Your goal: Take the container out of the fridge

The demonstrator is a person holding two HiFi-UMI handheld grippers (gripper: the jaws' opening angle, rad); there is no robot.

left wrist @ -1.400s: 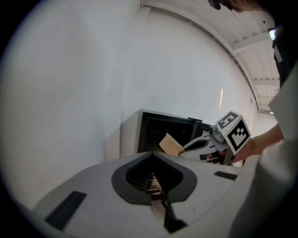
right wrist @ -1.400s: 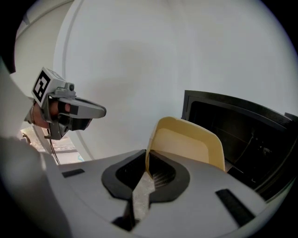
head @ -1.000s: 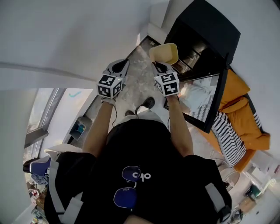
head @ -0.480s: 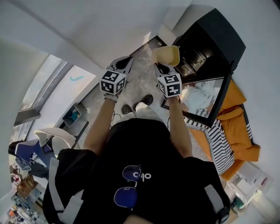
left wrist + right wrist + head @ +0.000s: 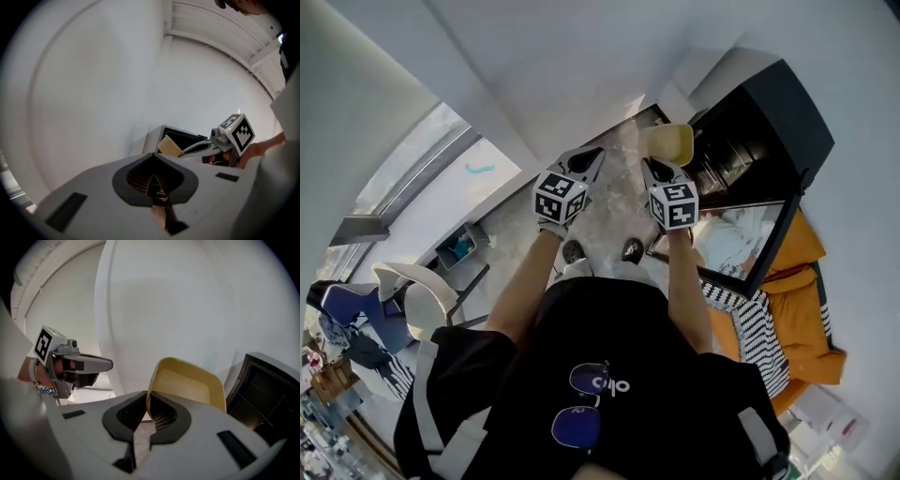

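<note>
Our right gripper (image 5: pixel 146 403) clamped between its jaws the rim of the pale yellow rectangular plastic container (image 5: pixel 187 383), which seemed light and stiff; our left gripper (image 5: pixel 153 183) was closed, empty.

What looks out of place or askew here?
The yellow container hangs tilted, pinched by one wall in the right gripper, its opening sideways. Beside it the black fridge stands with its door open.

You hold one left gripper (image 5: pixel 591 155) and one right gripper (image 5: pixel 651 167); you see one yellow container (image 5: pixel 670 142) and one black fridge (image 5: pixel 773 112).
</note>
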